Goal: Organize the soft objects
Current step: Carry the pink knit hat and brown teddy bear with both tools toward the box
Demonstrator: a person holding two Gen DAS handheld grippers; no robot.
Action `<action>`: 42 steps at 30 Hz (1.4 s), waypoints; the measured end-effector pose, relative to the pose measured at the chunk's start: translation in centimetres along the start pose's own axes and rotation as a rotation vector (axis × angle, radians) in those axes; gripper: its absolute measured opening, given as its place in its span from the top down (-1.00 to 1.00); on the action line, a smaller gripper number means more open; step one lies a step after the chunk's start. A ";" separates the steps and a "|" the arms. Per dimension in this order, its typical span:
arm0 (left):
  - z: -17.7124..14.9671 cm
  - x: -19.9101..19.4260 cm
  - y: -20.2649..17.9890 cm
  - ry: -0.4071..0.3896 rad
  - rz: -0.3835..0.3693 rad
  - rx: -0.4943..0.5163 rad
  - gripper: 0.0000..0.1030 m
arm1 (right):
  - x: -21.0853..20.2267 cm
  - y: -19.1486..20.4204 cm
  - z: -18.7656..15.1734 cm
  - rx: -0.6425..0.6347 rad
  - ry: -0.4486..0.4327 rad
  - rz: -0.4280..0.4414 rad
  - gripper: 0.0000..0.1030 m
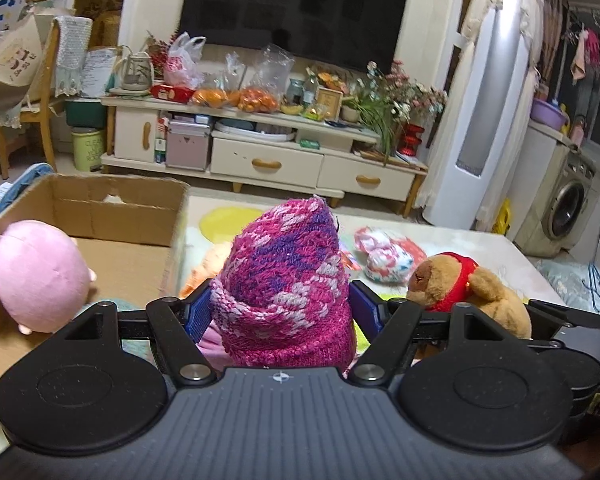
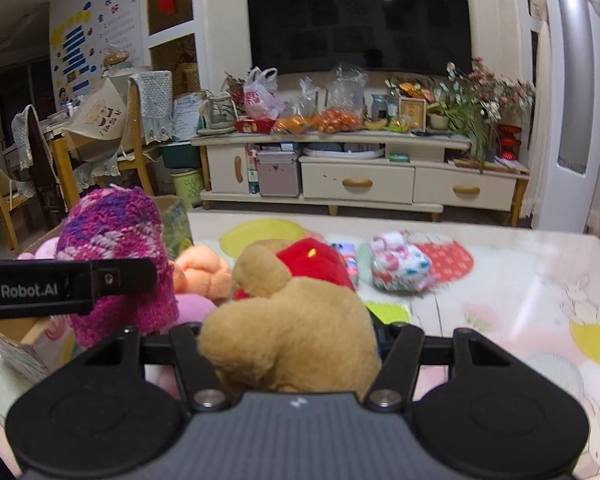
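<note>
Altogether two toys gripped — knit hat [image 1: 284,280], brown bear [image 2: 296,344].

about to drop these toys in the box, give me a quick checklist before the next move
1. Left gripper has a firm hold on the knit hat: ok, blue pads press both its sides.
2. Right gripper holds the brown bear: ok, its body fills the jaws.
3. Cardboard box open on top: ok.
4. Room left in the box: cannot tell, the pink plush hides part of the inside.
5. Items left on the table: not ok, the floral bundle and orange plush remain.
</note>
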State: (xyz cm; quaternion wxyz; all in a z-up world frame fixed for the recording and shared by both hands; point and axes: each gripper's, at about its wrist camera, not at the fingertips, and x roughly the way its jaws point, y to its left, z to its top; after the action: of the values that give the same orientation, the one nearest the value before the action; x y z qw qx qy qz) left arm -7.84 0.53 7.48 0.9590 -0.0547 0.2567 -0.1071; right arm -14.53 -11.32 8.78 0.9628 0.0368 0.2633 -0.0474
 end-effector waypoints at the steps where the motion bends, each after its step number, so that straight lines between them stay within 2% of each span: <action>1: 0.1 -0.2 0.2 -0.006 0.005 -0.006 -0.70 | 0.0 0.5 0.3 -0.010 -0.004 0.004 -0.17; 12: 0.3 -2.4 2.1 -0.049 0.066 -0.102 -0.70 | 1.1 5.4 3.5 -0.083 -0.041 0.080 -0.17; 23: 1.0 -4.1 4.5 -0.092 0.177 -0.222 -0.70 | 4.6 10.6 6.1 -0.154 -0.044 0.189 -0.17; 34: 1.5 -3.3 5.4 -0.021 0.293 -0.292 -0.70 | 8.9 14.2 6.1 -0.237 -0.029 0.258 -0.17; 42: 1.2 -3.1 5.7 0.073 0.307 -0.329 -0.71 | 11.6 15.6 5.7 -0.280 -0.010 0.300 -0.18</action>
State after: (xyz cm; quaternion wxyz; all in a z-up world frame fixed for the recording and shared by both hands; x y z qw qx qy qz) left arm -8.83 6.83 9.09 0.9323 -0.1667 0.3105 0.0817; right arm -0.02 2.79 8.49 0.9561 -0.0586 0.2542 0.1335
